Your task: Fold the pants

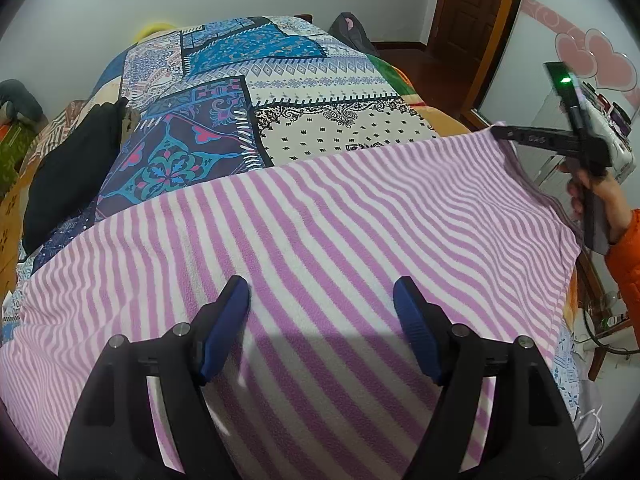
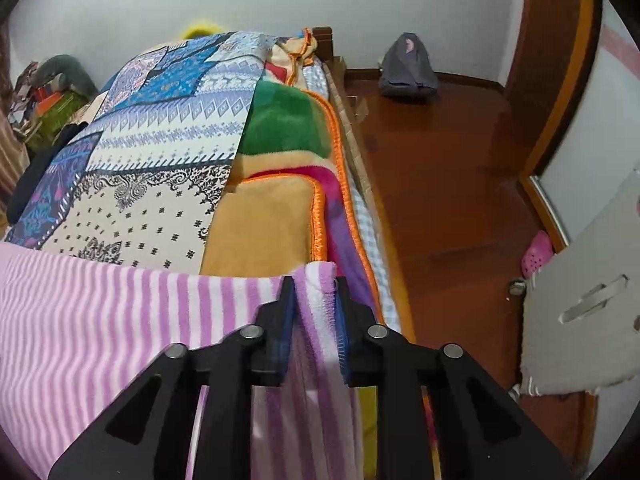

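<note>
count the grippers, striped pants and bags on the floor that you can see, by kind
grippers: 2, left gripper and right gripper
striped pants: 1
grey bag on the floor: 1
total: 4

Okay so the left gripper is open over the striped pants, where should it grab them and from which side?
Grip the near left edge of the striped pants, coming down from above. The fabric lies flat on the bed, so only an edge gives the open left gripper a fold to pinch, mirroring the right gripper shut on the far right corner.

Pink-and-white striped pants [image 1: 320, 216] on a blue-patterned patchwork bedspread [image 1: 240, 80].
</note>
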{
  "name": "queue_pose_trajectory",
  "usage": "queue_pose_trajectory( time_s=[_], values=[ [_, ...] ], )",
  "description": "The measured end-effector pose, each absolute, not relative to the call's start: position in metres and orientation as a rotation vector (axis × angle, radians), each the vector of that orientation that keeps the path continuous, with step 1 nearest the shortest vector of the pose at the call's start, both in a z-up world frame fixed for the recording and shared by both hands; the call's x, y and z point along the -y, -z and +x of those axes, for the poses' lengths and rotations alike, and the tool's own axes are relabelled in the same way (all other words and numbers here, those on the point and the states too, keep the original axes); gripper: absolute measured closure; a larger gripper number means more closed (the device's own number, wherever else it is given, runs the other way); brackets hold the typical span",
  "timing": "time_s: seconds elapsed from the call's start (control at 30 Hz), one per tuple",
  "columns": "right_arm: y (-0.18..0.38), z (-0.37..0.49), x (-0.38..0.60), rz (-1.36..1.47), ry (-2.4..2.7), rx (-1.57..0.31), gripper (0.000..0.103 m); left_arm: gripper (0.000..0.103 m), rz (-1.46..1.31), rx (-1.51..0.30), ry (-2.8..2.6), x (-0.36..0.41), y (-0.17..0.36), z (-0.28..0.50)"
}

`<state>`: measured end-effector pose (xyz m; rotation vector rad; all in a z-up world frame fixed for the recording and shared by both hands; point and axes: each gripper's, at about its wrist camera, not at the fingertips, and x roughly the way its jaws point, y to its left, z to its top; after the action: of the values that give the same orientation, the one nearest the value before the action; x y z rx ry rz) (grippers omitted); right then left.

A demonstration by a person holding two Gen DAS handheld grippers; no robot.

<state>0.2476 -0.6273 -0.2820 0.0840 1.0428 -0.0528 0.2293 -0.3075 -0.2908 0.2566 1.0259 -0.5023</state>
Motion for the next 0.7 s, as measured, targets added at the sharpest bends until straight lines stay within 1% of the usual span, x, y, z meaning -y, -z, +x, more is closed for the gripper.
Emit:
queue_pose_trajectory(
  time_s=[0.07,0.13,0.2,0.23,0.3,0.43,0.6,0.7],
  values=[
    [0.267,0.238,0.626,0.074,0.070,-1.024,0.081,0.028,0.260,-1.026,0.500,0.307,0.290,0.228],
    [0.251,0.224,0.625,0.080,0.066,-1.005,0.075,0.028,0.268,-1.025,0.494,0.308,0.289,0.228],
    [0.236,0.204,0.625,0.096,0.061,-0.983,0.060,0.028,0.280,-1.026,0.484,0.309,0.288,0.228],
    [0.229,0.192,0.625,0.101,0.059,-0.970,0.058,0.028,0.284,-1.028,0.477,0.309,0.287,0.228],
    [0.219,0.166,0.623,0.111,0.058,-0.957,0.057,0.028,0.295,-1.032,0.458,0.310,0.285,0.227],
    [0.216,0.124,0.621,0.156,0.061,-0.965,0.056,0.028,0.296,-1.054,0.459,0.316,0.276,0.225],
    [0.233,0.081,0.612,0.183,0.091,-1.004,0.056,0.027,0.353,-1.016,0.496,0.350,0.263,0.214],
    [0.248,0.064,0.609,0.276,0.072,-1.023,0.056,0.023,0.371,-1.028,0.528,0.373,0.268,0.211]
  ],
)
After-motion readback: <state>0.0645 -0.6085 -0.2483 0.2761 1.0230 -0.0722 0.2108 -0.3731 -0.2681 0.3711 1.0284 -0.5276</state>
